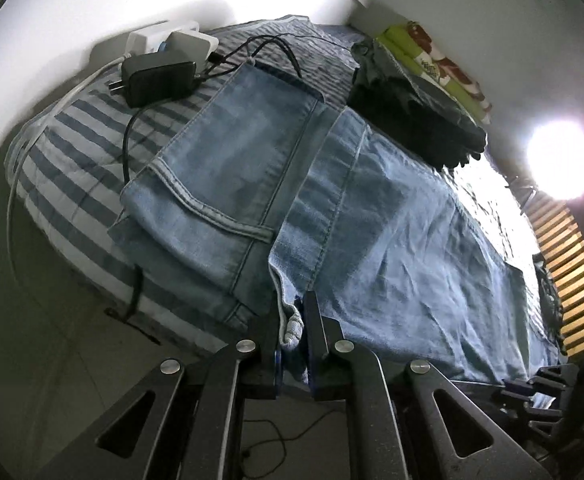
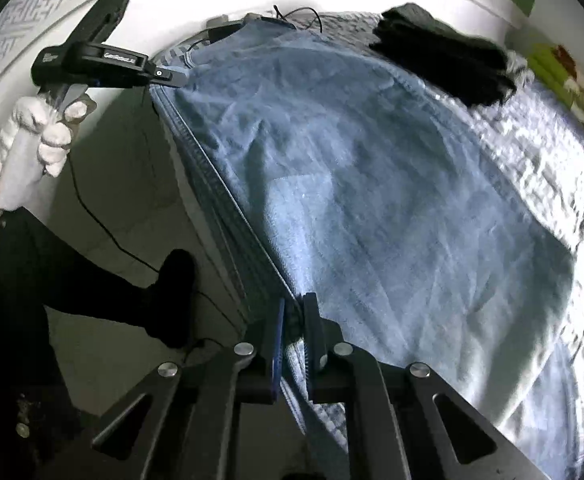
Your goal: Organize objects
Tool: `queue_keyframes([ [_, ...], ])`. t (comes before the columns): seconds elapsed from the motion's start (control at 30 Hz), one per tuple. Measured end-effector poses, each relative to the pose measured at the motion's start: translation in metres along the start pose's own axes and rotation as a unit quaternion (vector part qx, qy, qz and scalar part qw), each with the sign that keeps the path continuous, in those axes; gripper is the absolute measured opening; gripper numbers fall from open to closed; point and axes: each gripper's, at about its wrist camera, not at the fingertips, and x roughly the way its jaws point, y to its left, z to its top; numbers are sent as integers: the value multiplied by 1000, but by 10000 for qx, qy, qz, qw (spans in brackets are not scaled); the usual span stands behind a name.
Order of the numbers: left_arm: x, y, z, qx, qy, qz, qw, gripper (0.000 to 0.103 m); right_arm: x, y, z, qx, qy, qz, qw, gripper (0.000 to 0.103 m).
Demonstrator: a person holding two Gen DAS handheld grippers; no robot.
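A pair of light blue jeans [image 1: 372, 208] lies spread along the striped bed, folded over at the far end. My left gripper [image 1: 292, 320] is shut on the jeans' near edge, with a fold of denim pinched between the pads. In the right wrist view the same jeans [image 2: 372, 180] cover the mattress. My right gripper [image 2: 293, 316] is shut on their hem at the bed's side. The left gripper [image 2: 175, 78] shows at the upper left, held by a white-gloved hand [image 2: 39, 140] and clamped on the denim edge.
A folded black garment [image 1: 412, 120] lies on the bed beyond the jeans. A black charger [image 1: 159, 76], cables and a white power strip [image 1: 171, 38] sit on the striped bedding [image 1: 71, 152]. A bright lamp [image 1: 560, 160] glares at right. The person's dark leg [image 2: 171, 300] stands beside the bed.
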Motion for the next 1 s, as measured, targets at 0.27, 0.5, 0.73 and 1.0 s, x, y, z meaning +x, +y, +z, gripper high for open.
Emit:
queue_keyframes([
  [0.27,-14,2,8,128,-298,584,9978,31,-24,-16,-12,509,-265,494,9971,16],
  [0.5,-41,-20,27,158,-933,559,9939,35,-109,-146,-130,3417,-1124,86,9330,20],
  [0.73,-6,-143,15,1364,-637,-188,9884,35,-187,-240,-299,5518,-1110,-1332,8158,20],
  [1.0,35,-319,-92,3120,308,-1358,9398,49,-219,-260,-440,6597,-986,-1723,7249,30],
])
